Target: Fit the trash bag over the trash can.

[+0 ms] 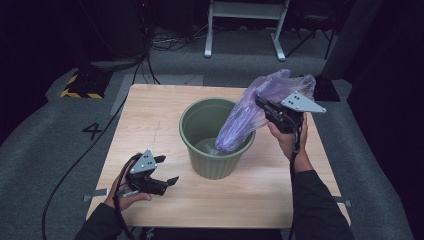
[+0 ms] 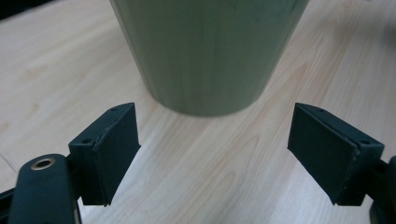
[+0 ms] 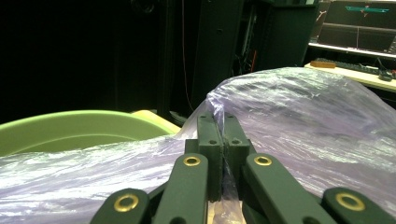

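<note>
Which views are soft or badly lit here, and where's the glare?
High view: table evenly lit, surroundings dark, slightly soft overall. Left gripper view: the green bin is blurred up close, the wood grain sharper. Right gripper view: dark background, crinkle highlights on the purple bag, the bin rim looks overexposed and yellowish-bright.

The room around is very dark, and only the table (image 1: pixel 150 125) is lit from above. The green bin (image 2: pixel 210 46) looks soft and blurred up close, and the purple bag (image 3: pixel 303 107) carries small glare streaks.
</note>
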A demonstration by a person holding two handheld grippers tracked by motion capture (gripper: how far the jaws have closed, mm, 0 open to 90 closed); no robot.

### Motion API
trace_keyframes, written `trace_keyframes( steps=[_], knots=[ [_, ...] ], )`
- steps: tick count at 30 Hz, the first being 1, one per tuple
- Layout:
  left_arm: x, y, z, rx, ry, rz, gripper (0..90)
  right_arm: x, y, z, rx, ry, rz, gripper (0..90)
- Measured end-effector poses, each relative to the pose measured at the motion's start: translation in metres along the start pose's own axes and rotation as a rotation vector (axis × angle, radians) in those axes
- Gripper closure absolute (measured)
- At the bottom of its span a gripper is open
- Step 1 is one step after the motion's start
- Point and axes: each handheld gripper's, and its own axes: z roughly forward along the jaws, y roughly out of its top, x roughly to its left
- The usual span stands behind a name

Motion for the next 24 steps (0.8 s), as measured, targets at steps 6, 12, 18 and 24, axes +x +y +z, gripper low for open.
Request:
trace_keyframes(
  steps=[6, 12, 18, 24],
  knots=[
    [0.000, 0.026, -0.022, -0.084, 0.010, -0.019, 15.9, 0.008, -0.001, 0.005, 0.024, -0.037, -0.059, 89.5],
    [0.005, 0.044, -0.030, -0.113, 0.026, -0.006, 15.6, 0.013, -0.002, 0.008, 0.033, -0.035, -0.080, 89.5],
    [0.008, 0.059, -0.030, -0.131, 0.064, 0.026, 15.6, 0.016, -0.004, 0.010, 0.046, -0.022, -0.095, 89.1],
    [0.014, 0.067, -0.024, -0.158, 0.149, 0.069, 19.6, 0.021, -0.005, 0.012, 0.052, -0.004, -0.096, 88.6]
  ],
)
